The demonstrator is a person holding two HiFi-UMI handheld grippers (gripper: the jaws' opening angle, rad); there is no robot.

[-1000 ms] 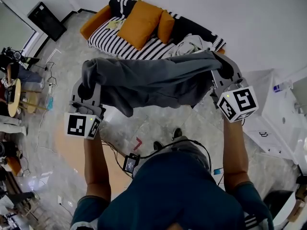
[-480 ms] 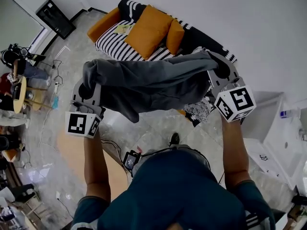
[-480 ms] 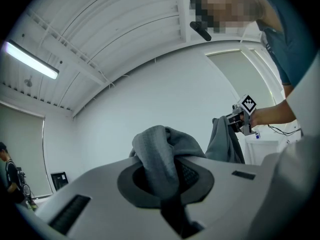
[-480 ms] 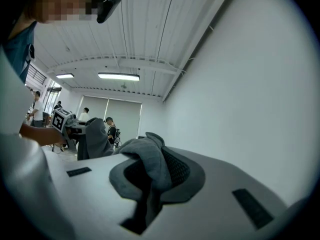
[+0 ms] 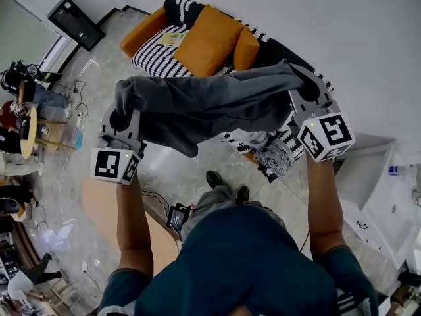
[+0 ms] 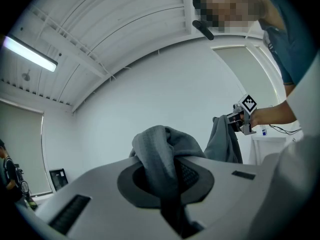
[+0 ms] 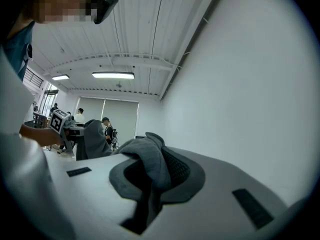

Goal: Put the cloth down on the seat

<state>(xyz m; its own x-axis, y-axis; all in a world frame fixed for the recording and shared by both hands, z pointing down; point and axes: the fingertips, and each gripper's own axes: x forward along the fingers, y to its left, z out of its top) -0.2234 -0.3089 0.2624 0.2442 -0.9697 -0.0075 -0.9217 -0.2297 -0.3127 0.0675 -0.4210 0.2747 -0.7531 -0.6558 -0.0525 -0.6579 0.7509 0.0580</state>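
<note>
Grey cloth hangs stretched across mid-frame, just below the striped seat.
The left gripper and the right gripper each pinch one end of it between nearly closed jaws.

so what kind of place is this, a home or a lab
Probably a lab or studio with a mock living-room corner: a striped sofa with orange cushions on a tiled floor, while the right gripper view shows strip lights on a ribbed industrial ceiling and people standing about.

cloth: grey, stretched aloft, middle sagging | seat: black-white striped, beyond cloth
</note>
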